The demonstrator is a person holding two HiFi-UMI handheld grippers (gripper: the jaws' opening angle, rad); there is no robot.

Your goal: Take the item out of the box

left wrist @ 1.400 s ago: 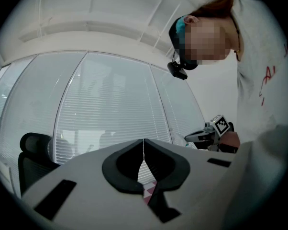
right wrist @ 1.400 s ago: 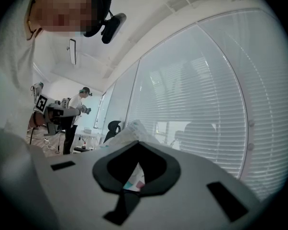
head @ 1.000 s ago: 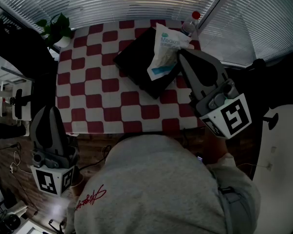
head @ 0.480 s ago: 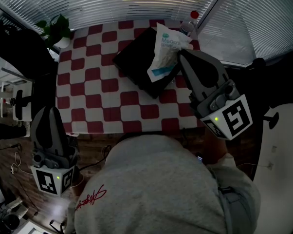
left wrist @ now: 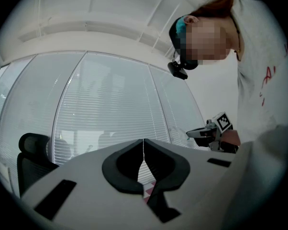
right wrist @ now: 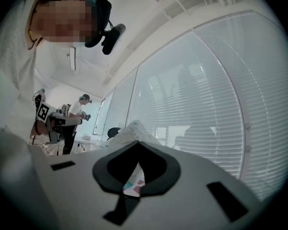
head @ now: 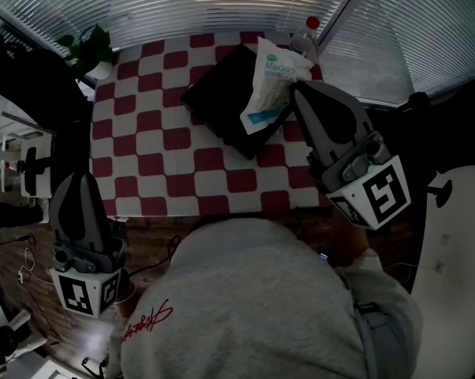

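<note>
White crinkly packet with teal print [head: 273,85] is pinched in the closed right gripper [head: 299,90], over the flat black box [head: 218,105]. Better to lift it straight until clear, then move aside. Left gripper [head: 81,181] is closed, empty.

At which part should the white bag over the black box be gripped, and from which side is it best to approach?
Grip the thin, flat edge of the white bag that faces the person, coming from the person's side. The bag stands tilted above the black box with that edge turned this way, so narrow jaws can pinch it. The right gripper is shut on it there.
</note>
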